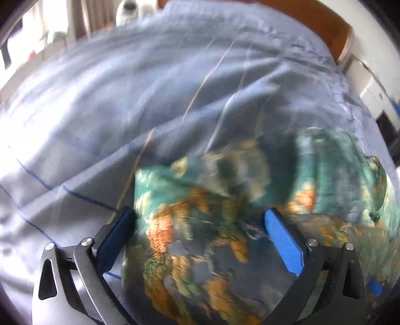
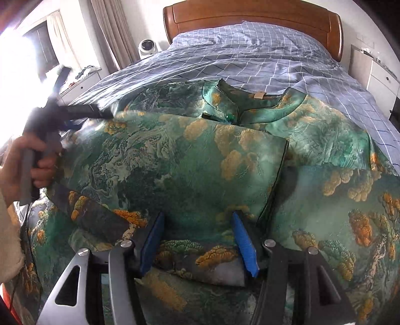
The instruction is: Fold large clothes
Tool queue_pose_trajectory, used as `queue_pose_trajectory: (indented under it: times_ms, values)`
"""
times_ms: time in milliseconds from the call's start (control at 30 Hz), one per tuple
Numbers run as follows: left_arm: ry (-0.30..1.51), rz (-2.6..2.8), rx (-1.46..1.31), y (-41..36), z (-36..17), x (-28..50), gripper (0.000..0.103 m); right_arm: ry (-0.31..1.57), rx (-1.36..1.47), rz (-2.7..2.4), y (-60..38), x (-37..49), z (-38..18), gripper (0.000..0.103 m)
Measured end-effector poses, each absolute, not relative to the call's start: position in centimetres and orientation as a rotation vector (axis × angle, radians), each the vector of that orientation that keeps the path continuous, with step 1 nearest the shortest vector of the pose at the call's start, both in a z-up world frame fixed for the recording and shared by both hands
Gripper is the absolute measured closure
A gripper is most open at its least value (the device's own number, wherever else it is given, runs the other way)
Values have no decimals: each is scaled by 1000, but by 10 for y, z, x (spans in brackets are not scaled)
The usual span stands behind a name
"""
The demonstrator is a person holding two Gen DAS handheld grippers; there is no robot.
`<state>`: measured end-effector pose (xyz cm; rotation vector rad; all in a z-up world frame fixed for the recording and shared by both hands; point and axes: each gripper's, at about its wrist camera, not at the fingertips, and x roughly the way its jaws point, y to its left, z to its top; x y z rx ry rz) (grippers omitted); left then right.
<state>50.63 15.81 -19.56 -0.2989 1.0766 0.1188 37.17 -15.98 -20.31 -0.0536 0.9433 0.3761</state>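
A large green garment [image 2: 175, 162] printed with orange and teal landscape lies spread on the bed, with its collar [image 2: 232, 105] at the far side and one panel folded over the middle. My right gripper [image 2: 198, 215] stands half open over the near fold; cloth lies flat between its blue pads, not pinched. In the blurred left wrist view, the left gripper [image 1: 200, 212] hangs wide open over a bunched part of the garment [image 1: 200, 237], with nothing pinched. A person's hand [image 2: 37, 160] holds that blurred left tool at the garment's left edge.
The bed has a blue checked sheet [image 2: 250, 57] and a wooden headboard [image 2: 250, 15]. A white nightstand [image 2: 380, 77] stands on the right. A white round device [image 2: 147, 46], curtains [image 2: 112, 32] and a bright window are on the left.
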Motion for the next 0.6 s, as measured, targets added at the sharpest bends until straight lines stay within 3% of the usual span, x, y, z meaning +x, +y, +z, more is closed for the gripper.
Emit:
queue_pose_trajectory:
  times_ms: [67, 600]
  values:
    - [1043, 82, -426, 174, -200, 500, 1, 941, -57, 377, -159, 371, -203, 46]
    - [964, 41, -356, 172, -166, 386, 1, 939, -102, 356, -155, 370, -202, 46]
